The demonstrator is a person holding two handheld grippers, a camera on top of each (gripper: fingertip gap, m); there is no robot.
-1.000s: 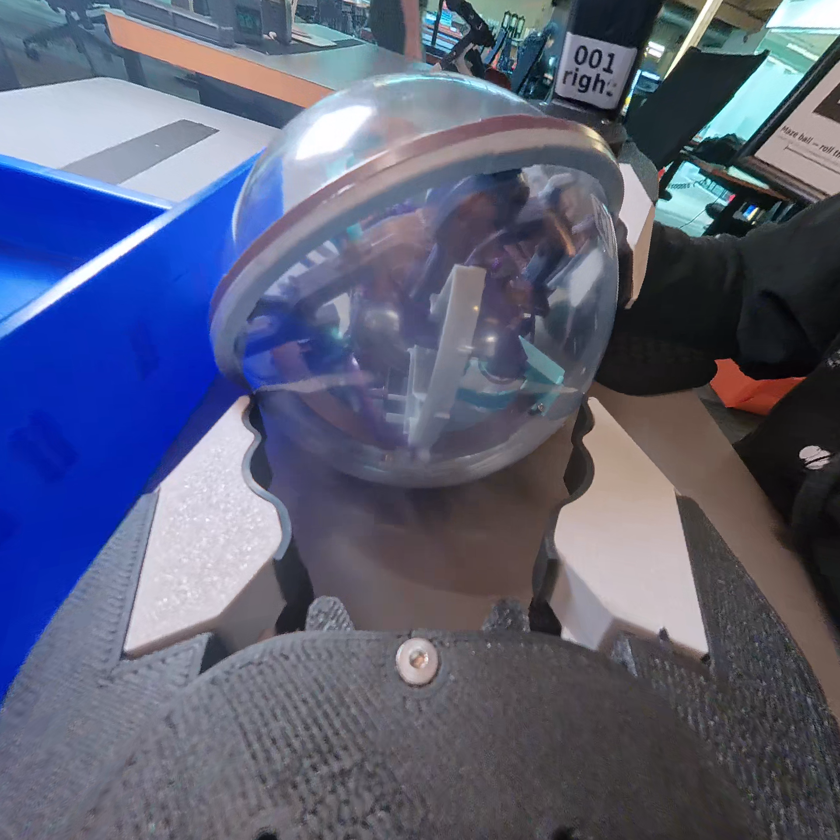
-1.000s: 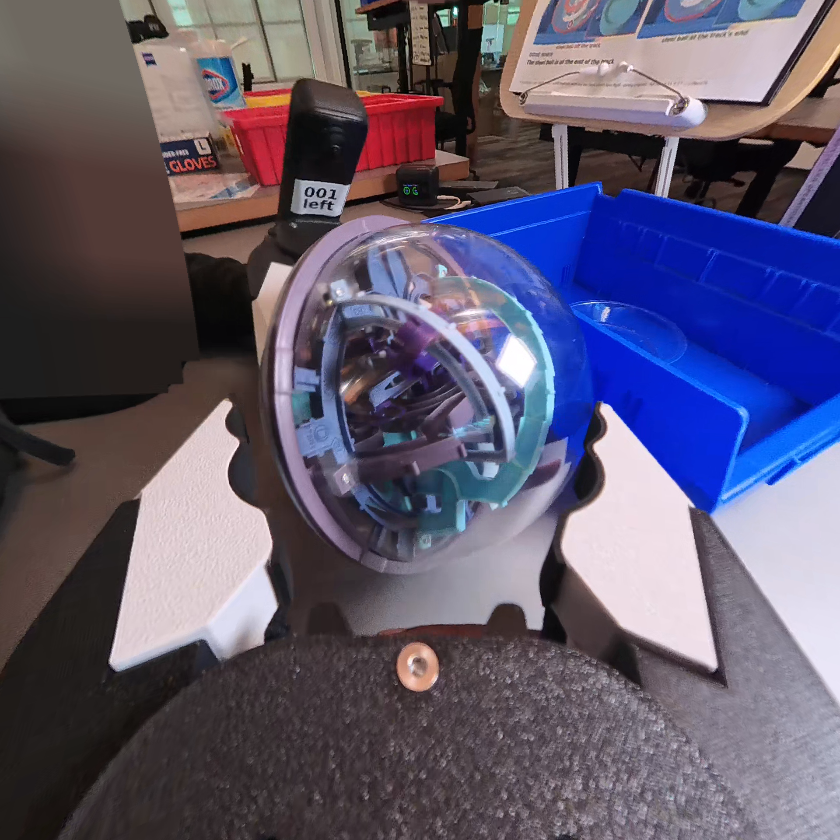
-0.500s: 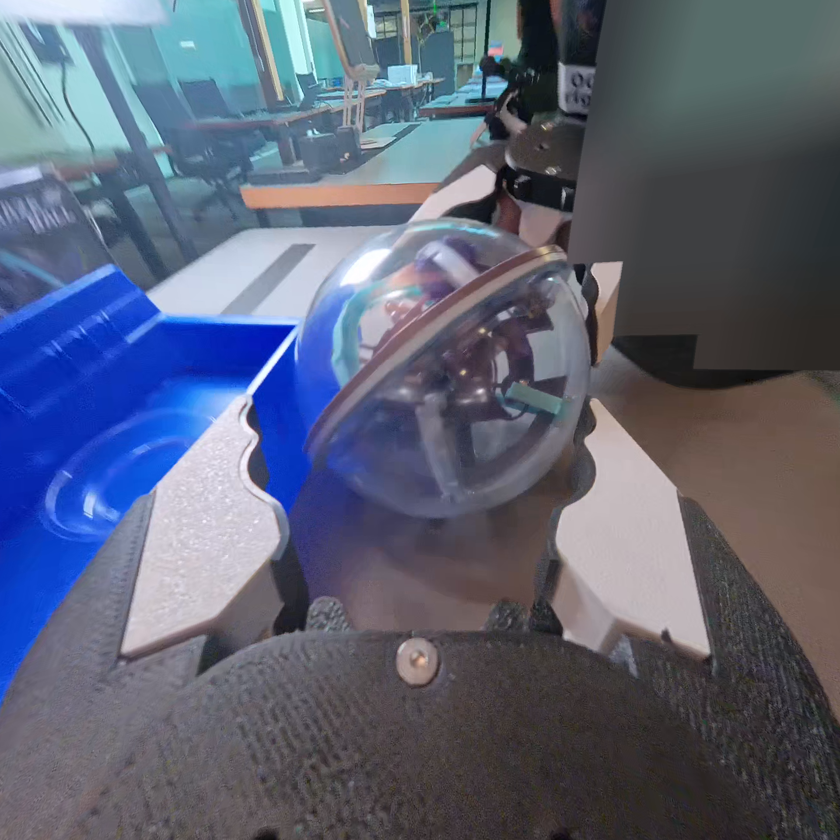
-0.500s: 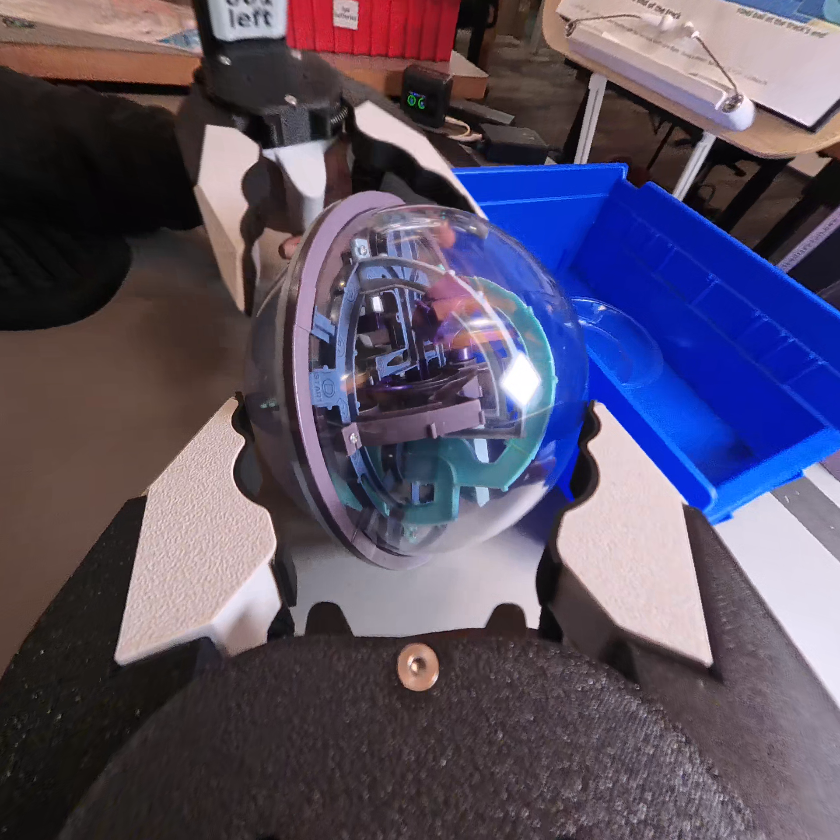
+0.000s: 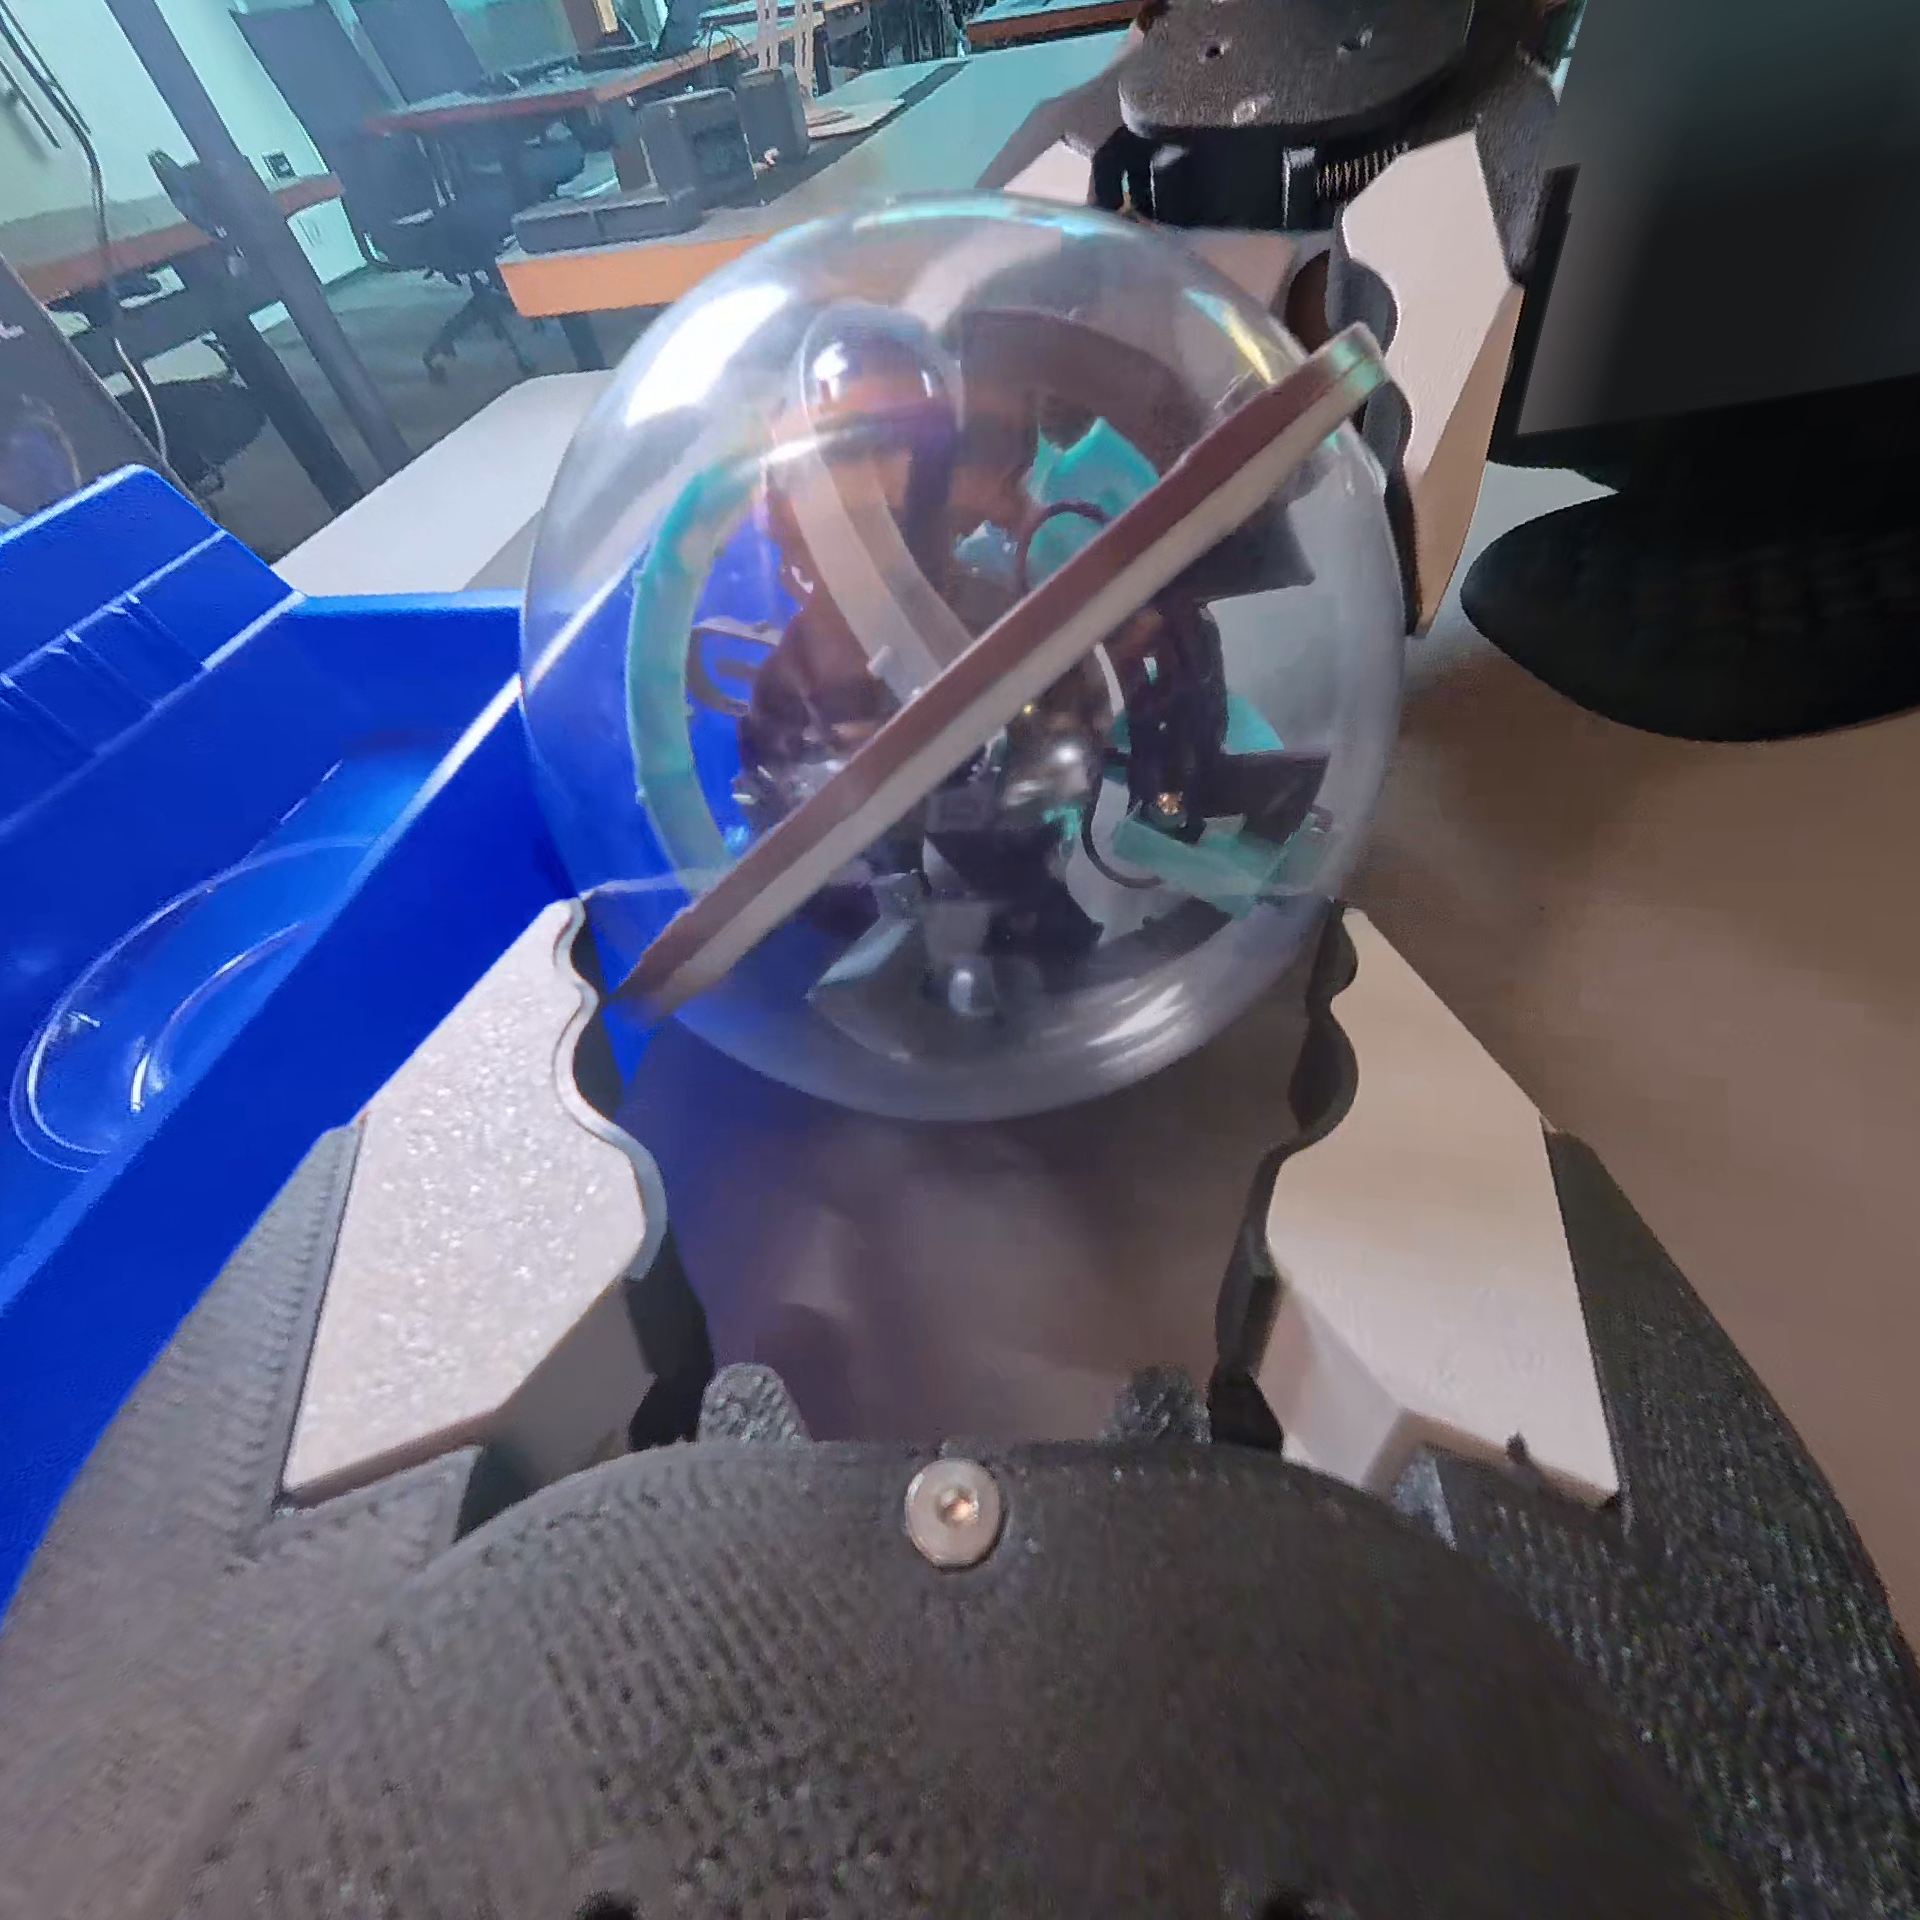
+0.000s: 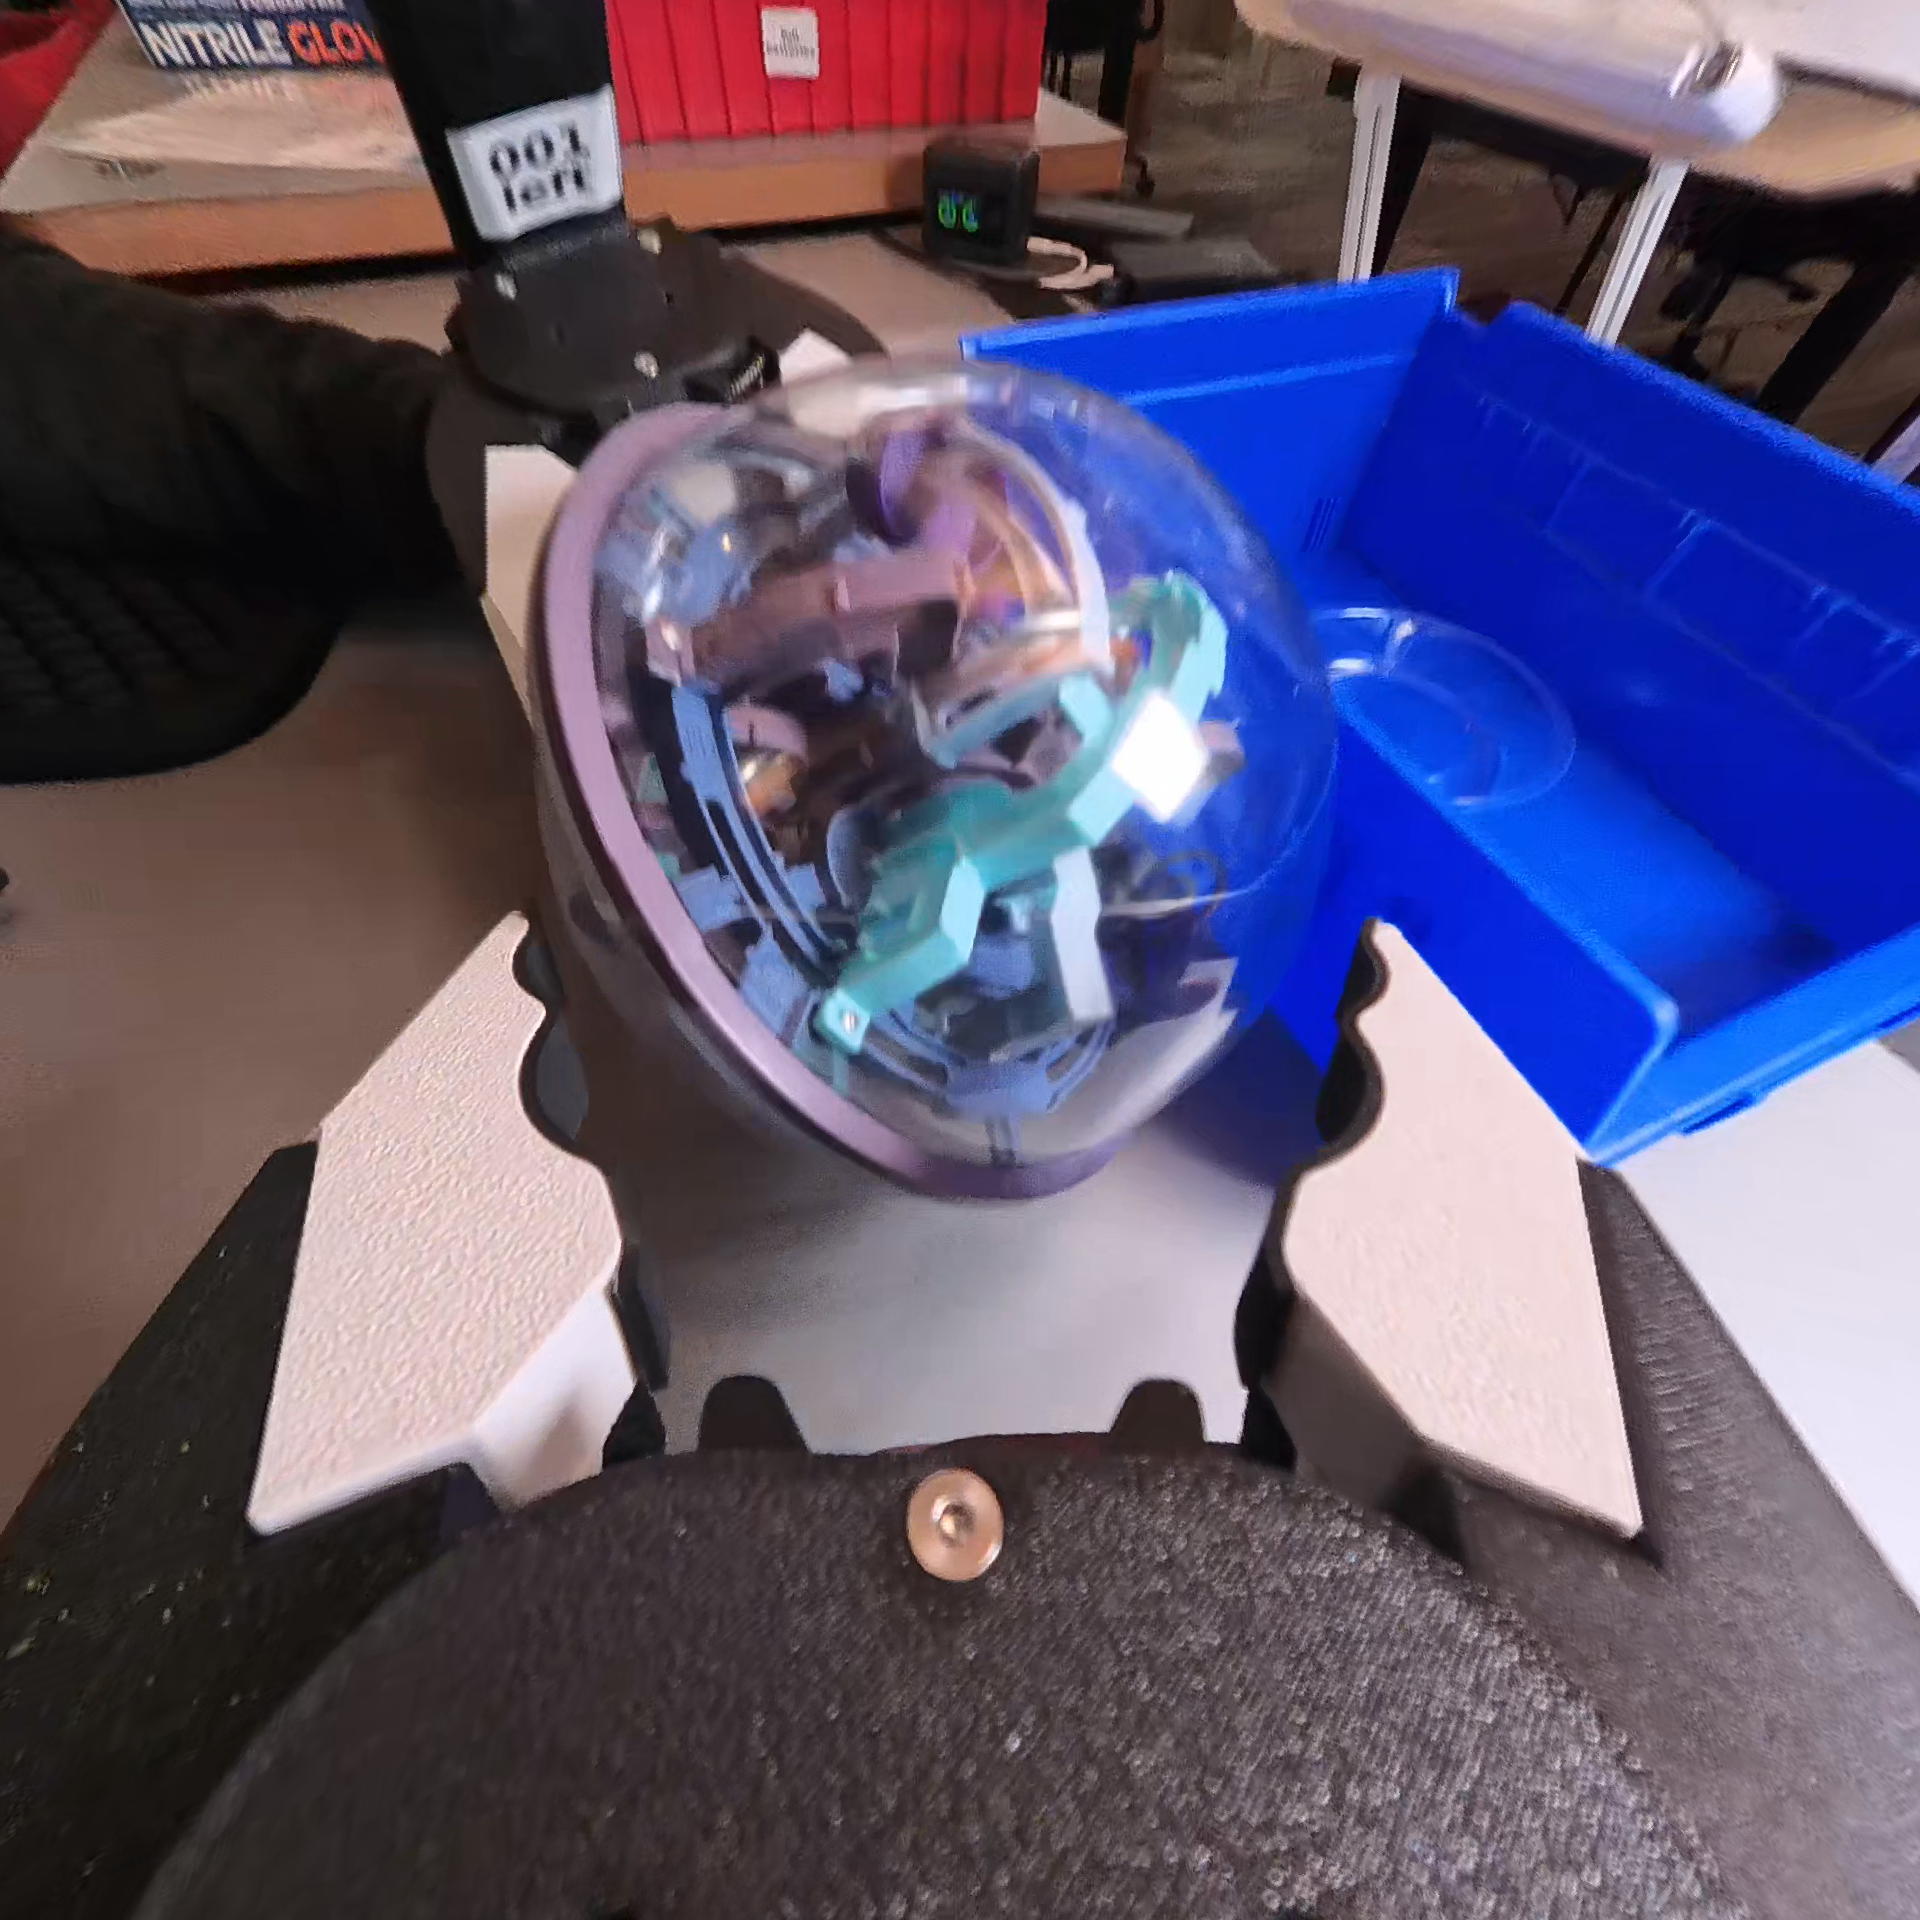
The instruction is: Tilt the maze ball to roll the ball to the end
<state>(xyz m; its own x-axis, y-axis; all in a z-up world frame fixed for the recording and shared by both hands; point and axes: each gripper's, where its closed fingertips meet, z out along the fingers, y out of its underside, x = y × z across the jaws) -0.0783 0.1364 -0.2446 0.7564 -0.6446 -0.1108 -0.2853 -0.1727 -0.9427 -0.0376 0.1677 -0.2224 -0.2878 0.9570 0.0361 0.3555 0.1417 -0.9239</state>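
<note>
The maze ball [image 5: 961,665] is held up between the two grippers, beside the blue bin [image 5: 208,790] and above the table [image 5: 1662,935]. In the left wrist view it is seen at the tips of the left gripper [image 5: 956,935], whose jaws are spread wide to the ball's width; the left fingertip [image 5: 566,925] meets the ball's lower edge at the seam ring, while the contact on the other side is hidden behind the sphere. In the right wrist view the right gripper [image 6: 945,940] is likewise spread wide around the ball [image 6: 925,769], with both tips at its lower sides; whether they press on it cannot be told through the blur.

The seam ring is tilted steeply in both views. Inside, teal, purple and pale tracks are crowded together. A small shiny ball [image 5: 1055,764] is glimpsed near the middle, but its place on the track cannot be made out. The right wrist view is smeared by motion blur.

The bin is cut off by the frame in both views, and a clear dome [image 6: 1455,707] is seen lying inside it. Beyond the ball, the other gripper's body is only partly shown in each view, and a dark sleeve [image 6: 156,499] is cut off at the left edge. A grey patch covers the upper right of the left wrist view.
</note>
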